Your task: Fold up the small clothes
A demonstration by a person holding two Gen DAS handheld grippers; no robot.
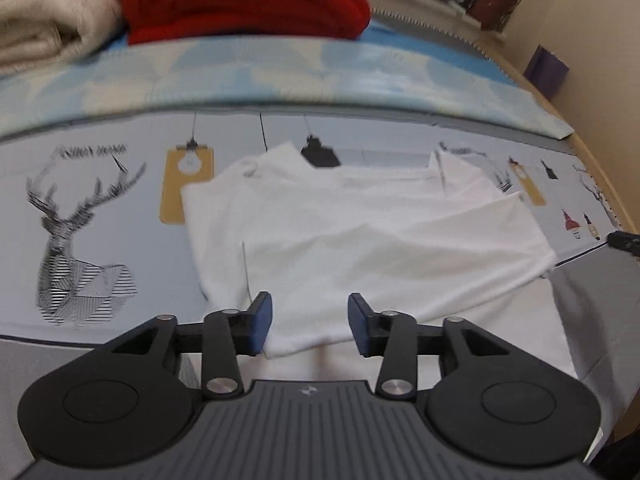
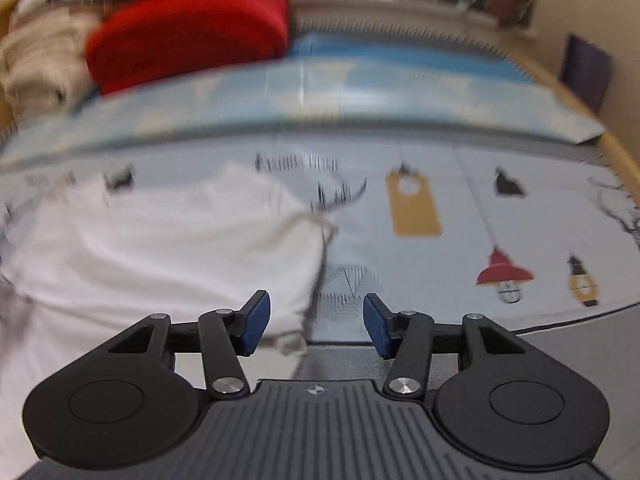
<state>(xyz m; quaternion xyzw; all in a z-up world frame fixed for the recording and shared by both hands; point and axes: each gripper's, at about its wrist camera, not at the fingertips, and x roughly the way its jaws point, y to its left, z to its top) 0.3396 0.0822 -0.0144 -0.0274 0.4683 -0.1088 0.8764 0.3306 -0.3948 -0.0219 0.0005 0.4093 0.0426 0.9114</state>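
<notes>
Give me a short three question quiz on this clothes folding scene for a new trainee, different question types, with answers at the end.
1. True or false: the left claw is clamped on the white garment.
2. Multiple choice: what lies behind the garment, next to the beige blanket? A) a red folded blanket B) a green basket C) a black shoe
3. Fill in: in the left wrist view, the mat shows a printed ___ left of the garment.

Key: 1 false, both it and the right claw stand open with nothing pinched. 2 A. 3 deer.
</notes>
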